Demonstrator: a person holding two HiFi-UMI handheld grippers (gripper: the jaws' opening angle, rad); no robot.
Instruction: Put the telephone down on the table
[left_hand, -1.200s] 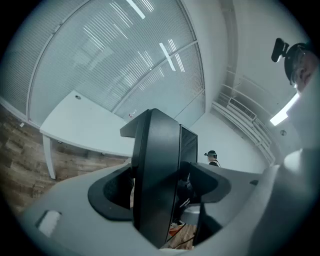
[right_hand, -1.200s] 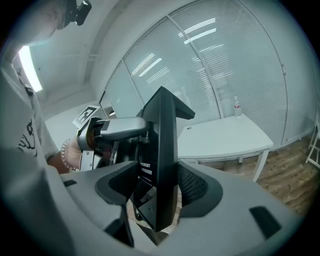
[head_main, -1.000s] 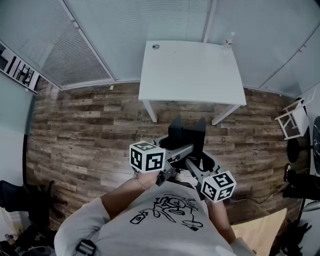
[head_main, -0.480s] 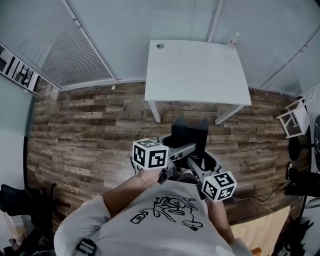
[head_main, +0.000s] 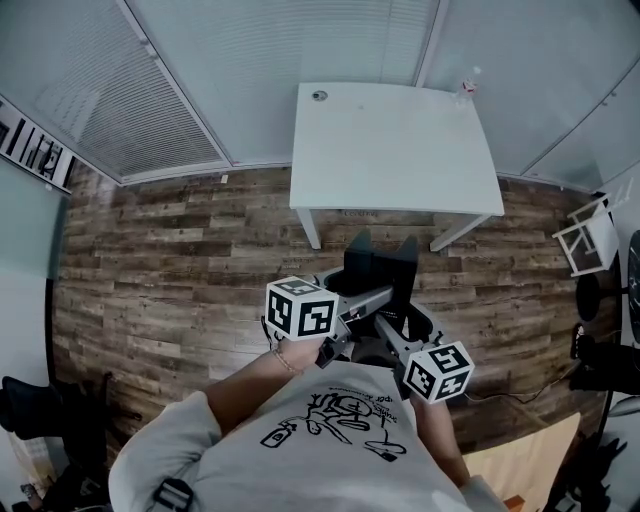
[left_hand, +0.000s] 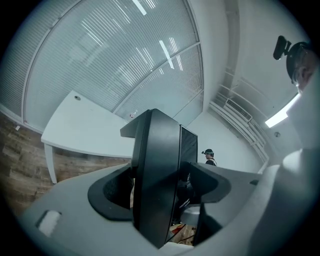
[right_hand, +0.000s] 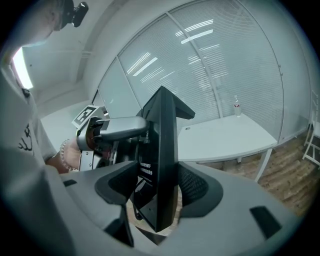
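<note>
My left claw (left_hand: 159, 186) is closed on the telephone (head_main: 378, 264), its two jaws pressed against opposite faces of the black body. My right claw (right_hand: 160, 192) grips the same telephone in the same manner, jaws tight on either face, with a printed label on the side turned toward my left. In the head view the two claws meet the telephone from opposite sides, left claw from the left, right claw from below and right. The right gripper view shows my left hand (right_hand: 67, 152) wrapped round the other tool's handle.

The telephone stands on edge in the air in front of my chest, above the wooden floor (head_main: 170, 260) and apart from the worktop (head_main: 400, 150), which lies beyond it. The white worktop sits in the corner formed by walls covered with slatted blinds (head_main: 270, 60). A small bottle (head_main: 463, 84) stands near its far right corner. A white chair (head_main: 590, 240) stands well apart at the right.
</note>
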